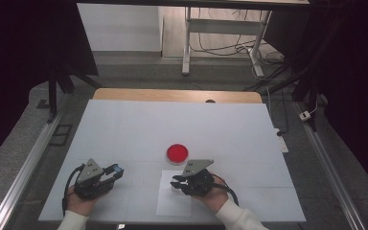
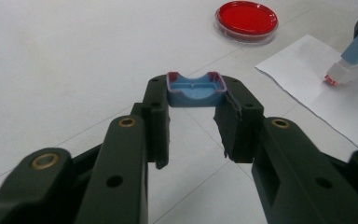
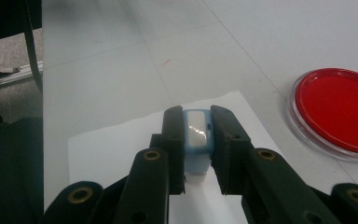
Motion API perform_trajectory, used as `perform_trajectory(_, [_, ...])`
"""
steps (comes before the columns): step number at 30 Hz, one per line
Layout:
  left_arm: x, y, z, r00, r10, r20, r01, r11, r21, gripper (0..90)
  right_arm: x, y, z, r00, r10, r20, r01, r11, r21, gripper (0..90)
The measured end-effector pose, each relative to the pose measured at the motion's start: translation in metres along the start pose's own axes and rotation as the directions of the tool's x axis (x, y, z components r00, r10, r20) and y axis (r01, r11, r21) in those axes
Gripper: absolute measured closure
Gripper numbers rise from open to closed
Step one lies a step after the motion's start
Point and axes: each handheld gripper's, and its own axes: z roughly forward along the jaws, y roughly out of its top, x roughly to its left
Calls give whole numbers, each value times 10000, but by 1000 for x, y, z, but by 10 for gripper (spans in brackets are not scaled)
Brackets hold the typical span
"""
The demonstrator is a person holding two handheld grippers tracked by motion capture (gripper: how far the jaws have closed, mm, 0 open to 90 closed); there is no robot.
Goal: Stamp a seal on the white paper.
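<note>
High view: a white table top (image 1: 124, 129) is seen from above, with a sheet of white paper (image 1: 170, 203) at its near edge and a round, clear-rimmed dish with a red pad (image 1: 178, 153) just beyond the sheet's far edge. The right gripper (image 1: 178, 182) is held over the paper, its jaws clamped on a small blue-bodied stamp with a white base (image 3: 196, 135); in the left gripper view the stamp (image 2: 352, 58) is seen tilted, its red-tinged face touching or almost touching the paper (image 2: 335, 107); which of the two cannot be told. The left gripper (image 1: 116, 171) is held well to the left of the sheet, off the paper, its jaws closed on a small blue cap with red-stained edges (image 2: 196, 88), which is carried clear of the table. The red dish (image 2: 247, 19) lies far right of that cap in the left gripper view and to the right of the clamped stamp in the right gripper view (image 3: 335, 109). The step in hand is judged to be the pressing of a mark onto the paper, the cap being already off. The next move is judged to call for the stamp to be brought flat and pressed squarely down, then lifted straight, so that the print is not smeared; the cap is to be kept steady for refitting.
</note>
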Motion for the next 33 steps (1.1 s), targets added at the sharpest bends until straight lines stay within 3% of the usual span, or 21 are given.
perform_trajectory(33, [0,0,0,10000,13,10,-13,10000,3,653,3,-3,6,9988,-414,273,401,9981,469,759])
